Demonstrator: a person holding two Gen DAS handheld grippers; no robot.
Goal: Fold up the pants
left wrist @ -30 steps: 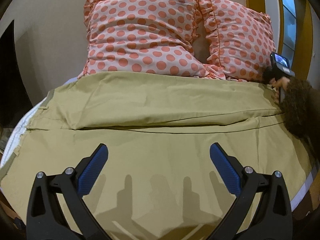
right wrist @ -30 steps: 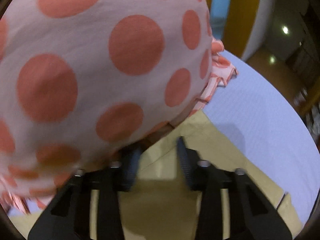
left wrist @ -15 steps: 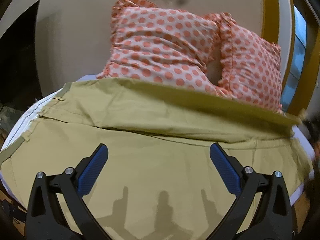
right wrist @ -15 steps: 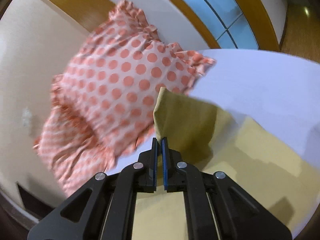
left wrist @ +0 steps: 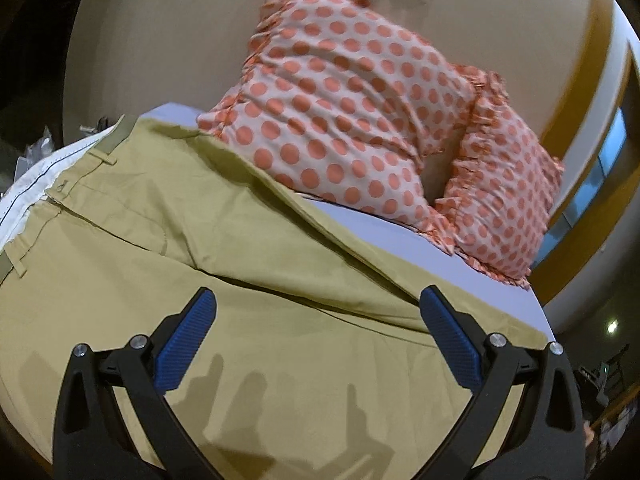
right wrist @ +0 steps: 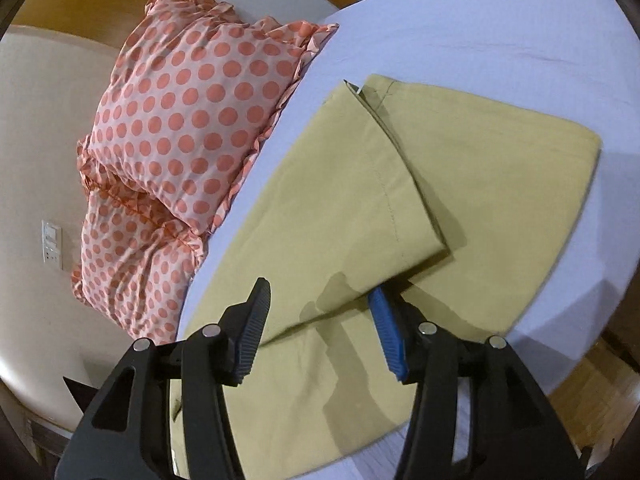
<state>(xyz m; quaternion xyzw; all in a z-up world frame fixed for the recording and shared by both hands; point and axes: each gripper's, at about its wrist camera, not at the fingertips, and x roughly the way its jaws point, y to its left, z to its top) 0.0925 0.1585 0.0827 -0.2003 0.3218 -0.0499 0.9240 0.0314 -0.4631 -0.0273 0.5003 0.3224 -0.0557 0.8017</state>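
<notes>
pants: 1, khaki
pillows: 2, polka-dot, ruffled
bed: 1, lavender sheet
grippers: 2, left gripper, right gripper
wall switch plate: 1
gripper fingers per view: 2

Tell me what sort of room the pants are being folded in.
Most likely a bedroom. The khaki pants lie on a bed with a pale sheet, two polka-dot ruffled pillows lean against the wall at its head, and a wall switch plate sits beside them.
</notes>
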